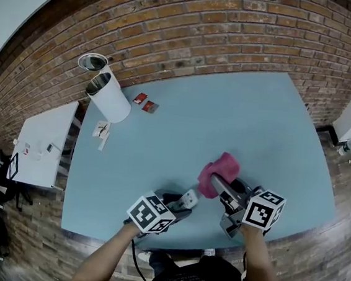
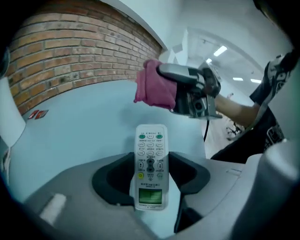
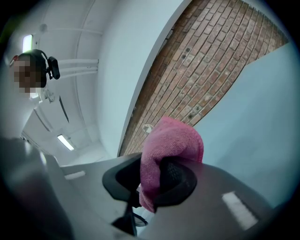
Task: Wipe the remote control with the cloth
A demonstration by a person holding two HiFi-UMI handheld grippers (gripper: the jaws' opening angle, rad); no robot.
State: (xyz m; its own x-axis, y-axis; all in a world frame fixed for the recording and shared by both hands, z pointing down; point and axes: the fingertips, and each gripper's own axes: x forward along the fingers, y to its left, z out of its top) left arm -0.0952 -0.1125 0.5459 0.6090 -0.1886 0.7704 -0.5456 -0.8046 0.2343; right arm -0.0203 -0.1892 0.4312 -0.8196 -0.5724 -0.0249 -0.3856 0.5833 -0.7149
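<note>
Risk: slip. We see left tongs (image 2: 150, 178) clamped on the white rectangular plastic remote control (image 2: 150, 150) over the pale blue counter (image 2: 84, 122), right tongs (image 3: 150, 180) pinching the pink fabric cloth (image 3: 173, 140) nearby. Hard wiping may lever it loose.

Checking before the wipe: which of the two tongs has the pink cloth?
The right tongs, clamped on the pink cloth; the left tongs grip the white remote control instead.
</note>
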